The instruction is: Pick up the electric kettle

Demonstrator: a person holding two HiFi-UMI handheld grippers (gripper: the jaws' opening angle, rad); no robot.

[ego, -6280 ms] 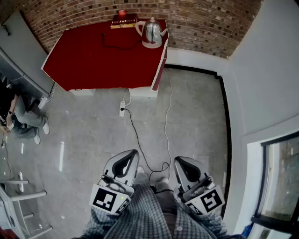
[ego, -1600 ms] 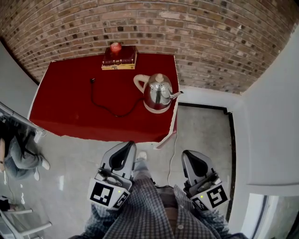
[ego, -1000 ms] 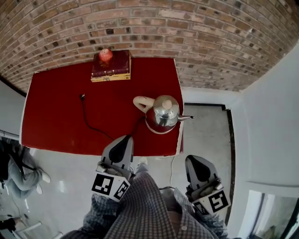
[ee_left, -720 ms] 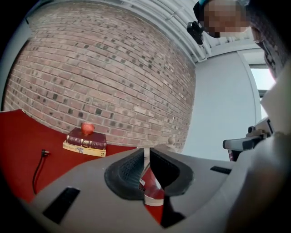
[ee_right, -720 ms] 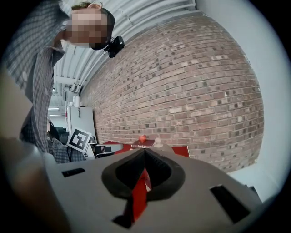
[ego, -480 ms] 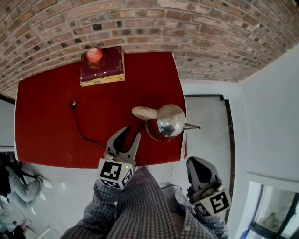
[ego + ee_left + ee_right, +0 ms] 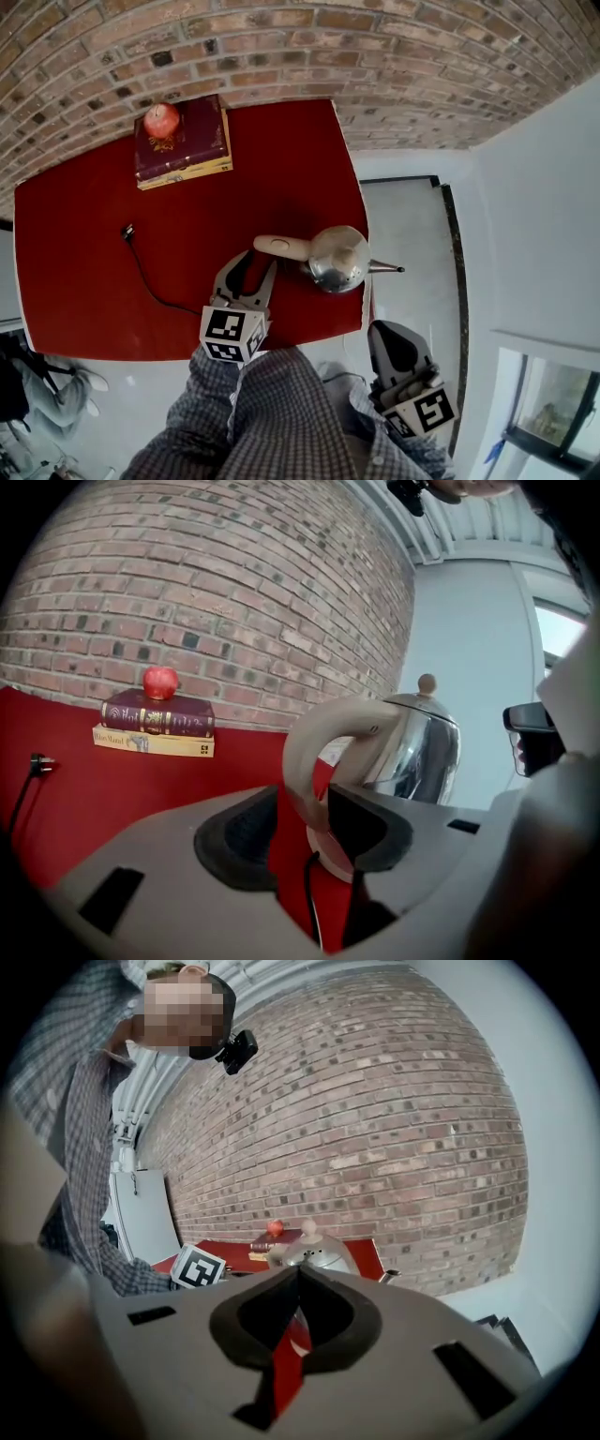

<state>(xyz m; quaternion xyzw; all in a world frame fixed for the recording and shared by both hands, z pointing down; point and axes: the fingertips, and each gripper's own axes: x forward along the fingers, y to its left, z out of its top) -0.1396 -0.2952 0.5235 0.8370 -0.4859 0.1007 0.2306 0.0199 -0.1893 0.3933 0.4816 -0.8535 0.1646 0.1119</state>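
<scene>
The electric kettle (image 7: 339,261) is stood near the right edge of the red table (image 7: 75,281), with its spout turned right and its cream handle (image 7: 279,247) turned left. At the far left, an apple (image 7: 161,120) is set on stacked books (image 7: 187,150). The left gripper (image 7: 252,267) is held wide, its jaws just opened, and the handle is framed in their gap but not pressed. The right gripper (image 7: 391,336) is held closed and empty, off the table's near right corner.

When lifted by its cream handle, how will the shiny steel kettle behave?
The shiny steel electric kettle probably stays rigid but may tilt spout-down, since its curved cream handle sits off to one side. The polished body looks slippery. Weight unclear: contents hidden.
</scene>
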